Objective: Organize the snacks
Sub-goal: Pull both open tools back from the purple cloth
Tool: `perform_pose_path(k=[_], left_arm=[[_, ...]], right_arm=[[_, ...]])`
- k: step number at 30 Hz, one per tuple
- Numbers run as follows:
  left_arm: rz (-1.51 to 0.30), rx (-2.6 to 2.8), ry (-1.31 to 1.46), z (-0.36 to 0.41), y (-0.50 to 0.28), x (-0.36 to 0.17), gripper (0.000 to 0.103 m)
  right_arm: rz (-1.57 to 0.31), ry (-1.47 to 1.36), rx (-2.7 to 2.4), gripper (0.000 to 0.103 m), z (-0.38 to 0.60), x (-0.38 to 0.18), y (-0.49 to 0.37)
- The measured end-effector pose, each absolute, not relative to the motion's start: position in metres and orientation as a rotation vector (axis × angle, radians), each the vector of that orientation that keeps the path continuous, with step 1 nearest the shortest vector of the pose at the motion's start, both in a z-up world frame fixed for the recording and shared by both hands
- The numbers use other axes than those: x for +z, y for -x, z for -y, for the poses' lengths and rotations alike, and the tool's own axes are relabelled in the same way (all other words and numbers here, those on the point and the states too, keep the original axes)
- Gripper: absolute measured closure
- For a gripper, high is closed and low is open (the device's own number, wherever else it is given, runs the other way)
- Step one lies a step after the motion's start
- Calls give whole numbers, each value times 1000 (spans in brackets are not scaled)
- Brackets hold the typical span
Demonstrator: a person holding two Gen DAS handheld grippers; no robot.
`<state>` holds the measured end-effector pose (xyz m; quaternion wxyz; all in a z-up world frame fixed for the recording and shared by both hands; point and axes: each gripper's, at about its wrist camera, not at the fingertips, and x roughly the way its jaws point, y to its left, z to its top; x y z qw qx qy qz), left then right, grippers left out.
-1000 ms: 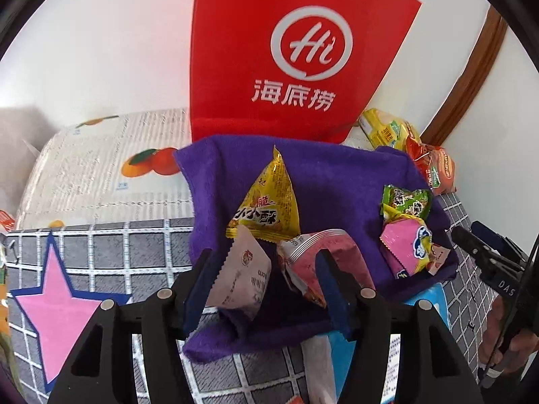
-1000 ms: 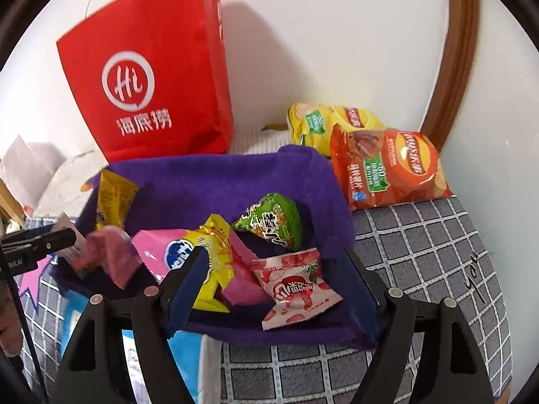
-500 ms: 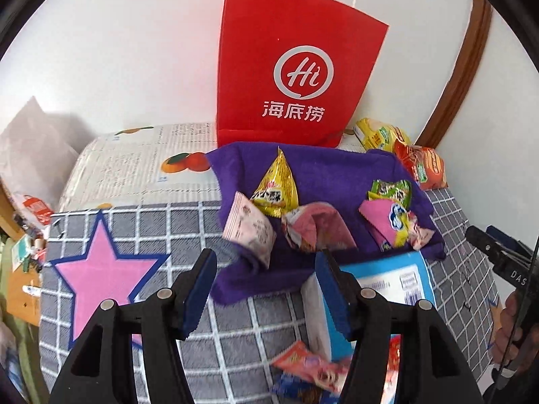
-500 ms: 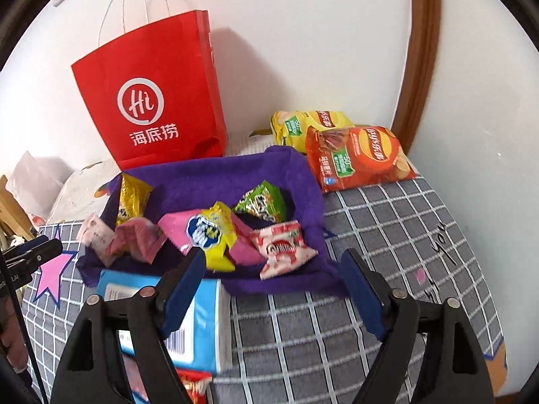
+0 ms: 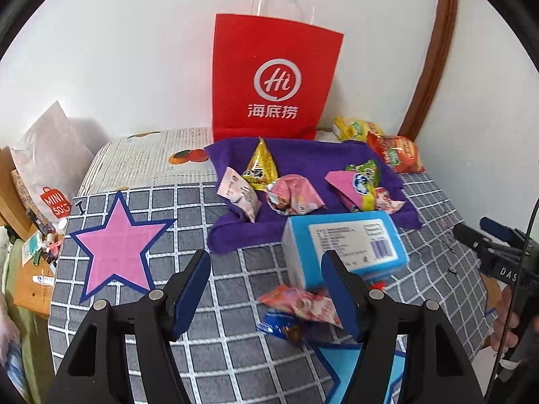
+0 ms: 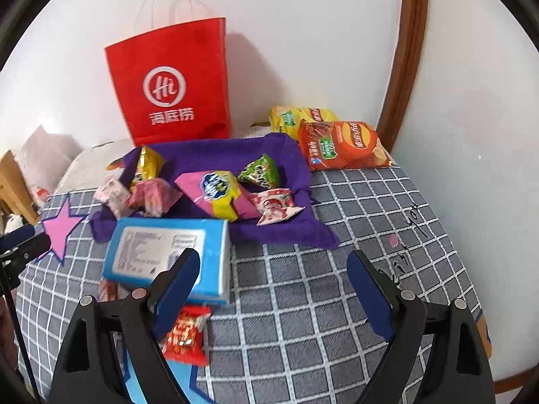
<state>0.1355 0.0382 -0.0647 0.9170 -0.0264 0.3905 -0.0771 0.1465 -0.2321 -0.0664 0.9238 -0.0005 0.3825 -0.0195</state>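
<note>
A purple cloth (image 5: 310,161) (image 6: 215,158) lies on the checked cover and carries several small snack packets: a yellow one (image 5: 260,165), a pink one (image 5: 291,197), a pink-and-yellow one (image 6: 215,190) and a green one (image 6: 261,171). In front of it lies a blue box (image 5: 343,245) (image 6: 165,252), with loose packets (image 5: 299,303) (image 6: 187,333) nearer me. My left gripper (image 5: 267,296) hangs above the cover, jaws opening, nothing between them. My right gripper (image 6: 273,296) is likewise opening and empty.
A red paper bag (image 5: 273,77) (image 6: 171,77) stands against the white wall behind the cloth. Two chip bags (image 6: 340,144) lie at the back right by a brown frame. A pink star (image 5: 118,242) marks the cover. A cluttered wooden surface (image 5: 30,269) is at left.
Both grippers have pulled back and risen from the cloth, so the blue box and loose packets came into view. Both pairs of jaws stand wider apart than before.
</note>
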Motion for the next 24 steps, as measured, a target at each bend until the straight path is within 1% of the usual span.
perform_pose_path(k=[7, 10, 12, 15, 19, 24], left_arm=[[-790, -134, 37, -35, -112, -64, 37], [-809, -132, 29, -36, -107, -67, 37], [-829, -133, 39, -39, -106, -71, 37], [-843, -127, 48, -43, -102, -76, 37], [-849, -118, 55, -49, -99, -82, 37], [-849, -106, 92, -60, -99, -90, 37]], right_arm=[[-828, -15, 2, 15, 233, -75, -123], [-863, -51, 43, 15, 232, -84, -119], [-855, -49, 44, 15, 228, -89, -114], [-871, -31, 54, 15, 218, -102, -111], [-892, -39, 81, 18, 208, -117, -111], [-920, -28, 94, 18, 192, -137, -114]])
